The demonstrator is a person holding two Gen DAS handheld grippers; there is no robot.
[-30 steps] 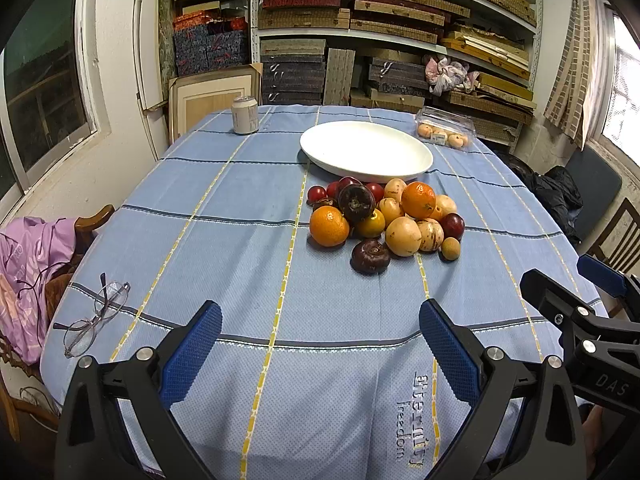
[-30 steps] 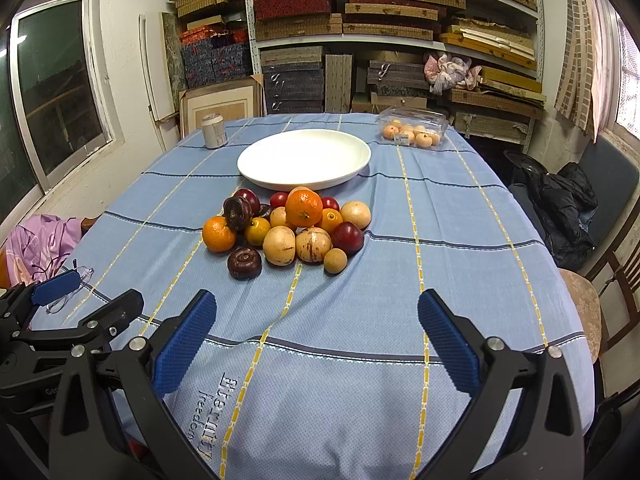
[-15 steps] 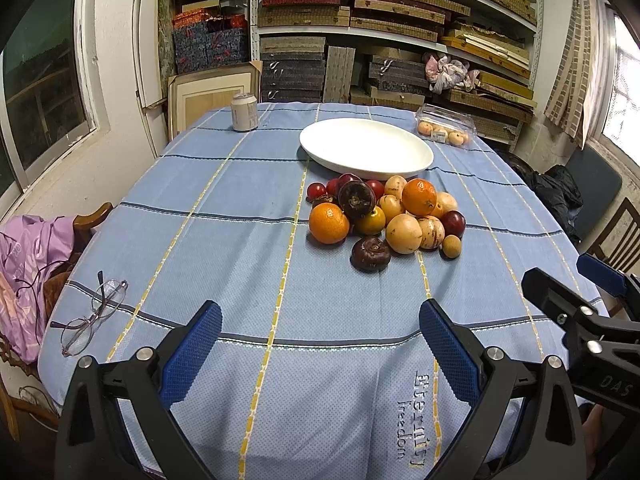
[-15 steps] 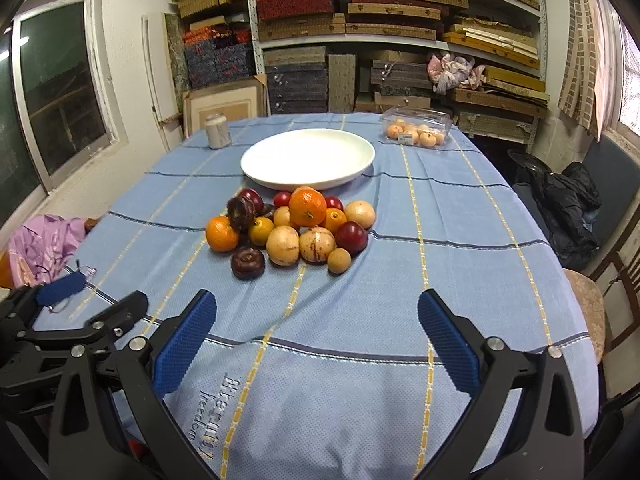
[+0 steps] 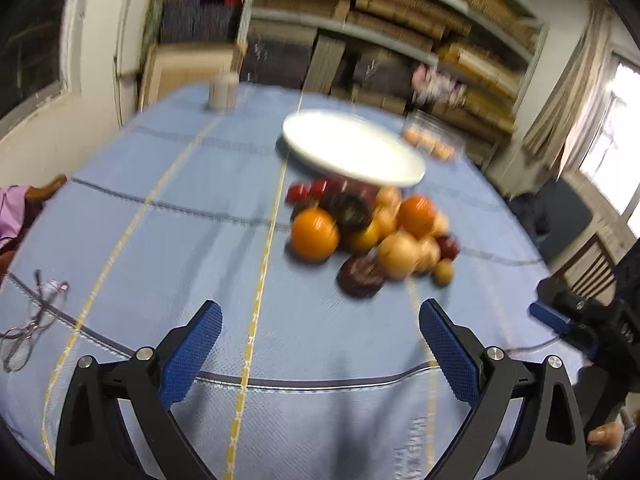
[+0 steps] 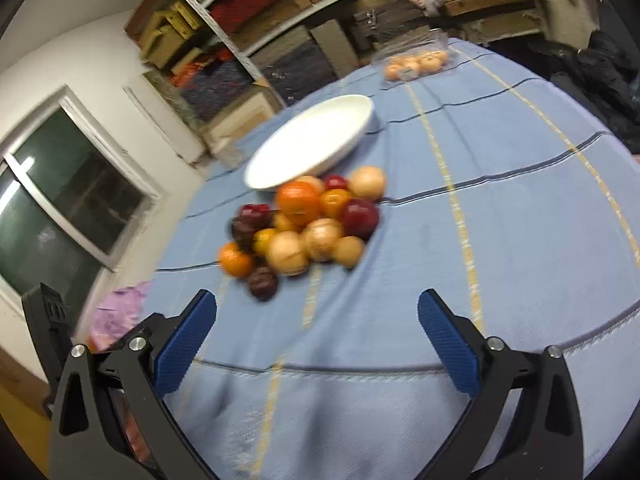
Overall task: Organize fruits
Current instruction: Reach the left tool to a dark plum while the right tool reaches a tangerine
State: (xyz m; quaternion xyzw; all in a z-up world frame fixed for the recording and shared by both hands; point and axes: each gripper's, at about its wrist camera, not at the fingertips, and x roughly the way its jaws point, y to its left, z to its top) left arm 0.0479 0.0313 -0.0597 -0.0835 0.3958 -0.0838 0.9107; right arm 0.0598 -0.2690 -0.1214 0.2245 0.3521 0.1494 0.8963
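1. Fruit [image 5: 368, 236] lies in one heap on the blue-clothed surface [image 5: 180, 220], touching the near rim of the plate [image 5: 352, 152], which is bare.
2. Nearest the claws in the heap is a dark plum [image 5: 360, 276]; a large orange [image 5: 314, 234] sits at the heap's left end, a second orange [image 6: 298, 200] on top, and pale round fruits and a red one toward the right end.
3. Left claw [image 5: 320, 344] is spread wide with nothing between its pads, hovering over the surface's near edge; the heap lies straight ahead of it and slightly right, with the plate just beyond.
4. Right claw [image 6: 316, 340] is likewise spread and empty, and its view is rolled; the heap lies ahead and a little left of it.
5. Judging by both views, neither claw is clearly nearer; the large orange falls to the left claw's side, the red fruit [image 6: 360, 218] to the right's.
6. The fruits are round, so no long axis governs the grasp; the line heap-to-plate runs directly away from both claws.
7. Both views are motion-blurred, so small fruits are hard to name.
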